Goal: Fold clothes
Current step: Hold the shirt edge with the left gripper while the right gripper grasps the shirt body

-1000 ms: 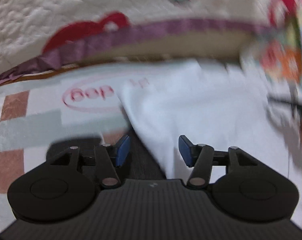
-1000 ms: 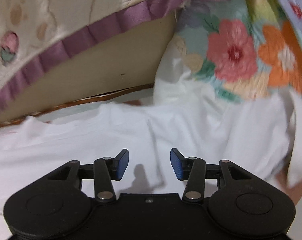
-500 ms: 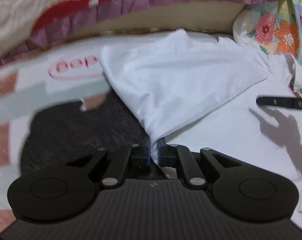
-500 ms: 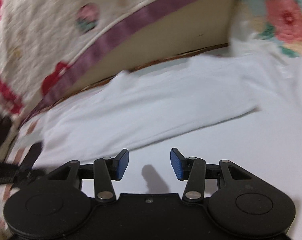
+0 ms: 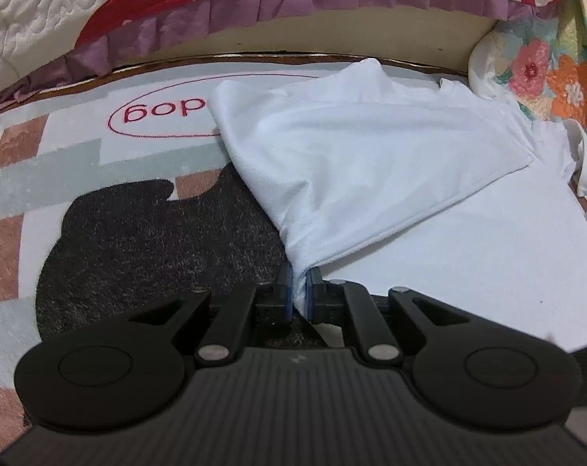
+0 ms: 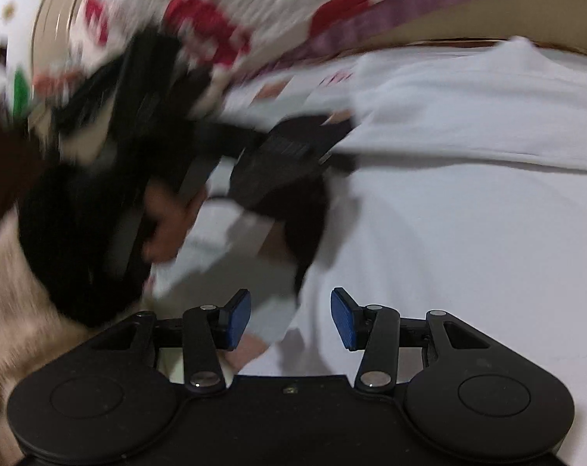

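Note:
A white T-shirt lies on the patterned rug, its left side folded over its middle. My left gripper is shut on the folded flap's corner, just above the shirt's near left edge. In the right wrist view the shirt fills the right half. My right gripper is open and empty, low over the shirt's near left edge. The left gripper, blurred, shows ahead of it with the hand that holds it.
The rug has a dark patch and red lettering. A bed edge with a quilt and purple frill runs along the back. A floral cloth lies at the far right.
My left gripper closed on the shirt's corner and pulled the flap over toward me. My right gripper swung left across the shirt, staying open.

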{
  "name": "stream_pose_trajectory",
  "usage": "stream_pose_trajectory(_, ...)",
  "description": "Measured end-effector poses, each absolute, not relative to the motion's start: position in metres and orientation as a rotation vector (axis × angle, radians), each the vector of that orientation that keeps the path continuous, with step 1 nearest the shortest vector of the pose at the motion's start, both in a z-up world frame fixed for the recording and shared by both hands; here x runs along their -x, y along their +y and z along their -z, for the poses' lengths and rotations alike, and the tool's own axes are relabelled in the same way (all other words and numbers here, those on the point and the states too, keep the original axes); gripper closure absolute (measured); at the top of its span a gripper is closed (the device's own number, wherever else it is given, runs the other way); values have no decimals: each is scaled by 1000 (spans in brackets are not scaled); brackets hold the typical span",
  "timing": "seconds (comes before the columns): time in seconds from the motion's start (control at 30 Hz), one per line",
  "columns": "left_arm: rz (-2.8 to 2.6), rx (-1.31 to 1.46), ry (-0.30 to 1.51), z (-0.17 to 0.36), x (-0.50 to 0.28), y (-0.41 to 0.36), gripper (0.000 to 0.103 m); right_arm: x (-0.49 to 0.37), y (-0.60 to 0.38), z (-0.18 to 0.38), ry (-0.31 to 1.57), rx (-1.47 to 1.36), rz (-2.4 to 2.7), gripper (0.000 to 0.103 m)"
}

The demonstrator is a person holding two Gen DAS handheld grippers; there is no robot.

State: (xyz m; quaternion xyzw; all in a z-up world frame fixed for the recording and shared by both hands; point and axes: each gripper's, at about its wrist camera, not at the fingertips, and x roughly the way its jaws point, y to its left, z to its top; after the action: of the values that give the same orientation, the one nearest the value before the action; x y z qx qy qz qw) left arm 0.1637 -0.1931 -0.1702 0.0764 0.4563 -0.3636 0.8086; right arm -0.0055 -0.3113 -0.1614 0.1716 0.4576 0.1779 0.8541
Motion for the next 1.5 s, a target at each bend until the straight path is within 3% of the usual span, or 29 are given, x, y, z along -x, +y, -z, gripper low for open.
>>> stream_pose_trajectory(0.23,777,-174,969,169,-163,-194,97,8,-267,175,1068,-117,-343,52)
stream_pose_trajectory(0.27,776,-178,967,169,-163,-194,97,11,-262,175,1057,-48,-346,58)
stream_pose_trajectory(0.3,775,-181,965,168,-162,-195,97,13,-258,176,1044,21,-349,85)
stream_pose_trajectory(0.33,774,-181,959,167,-162,-194,97,13,-259,175,1039,33,-344,95)
stream_pose_trajectory(0.53,755,-203,953,161,-159,-193,96,17,-270,163,965,-189,-371,94)
stream_pose_trajectory(0.97,731,-344,947,171,-148,-206,91,12,-266,186,1033,-365,-412,93)
stream_pose_trajectory(1.13,722,-398,923,171,-144,-207,76,14,-265,191,1063,-547,-564,95)
stream_pose_trajectory(1.2,722,-423,922,169,-140,-206,61,16,-272,188,1038,-618,-595,94)
stream_pose_trajectory(1.23,734,-417,914,166,-137,-203,60,17,-277,185,1016,-624,-593,93)
stream_pose_trajectory(1.3,757,-403,898,159,-130,-197,58,21,-304,176,977,-631,-556,85)
stream_pose_trajectory(1.33,768,-385,876,154,-126,-194,58,24,-322,171,950,-637,-512,72)
stream_pose_trajectory(1.37,779,-367,852,150,-121,-192,56,27,-342,167,920,-651,-455,66)
stream_pose_trajectory(1.5,852,-330,756,130,-98,-205,55,62,-439,145,816,-602,-127,58)
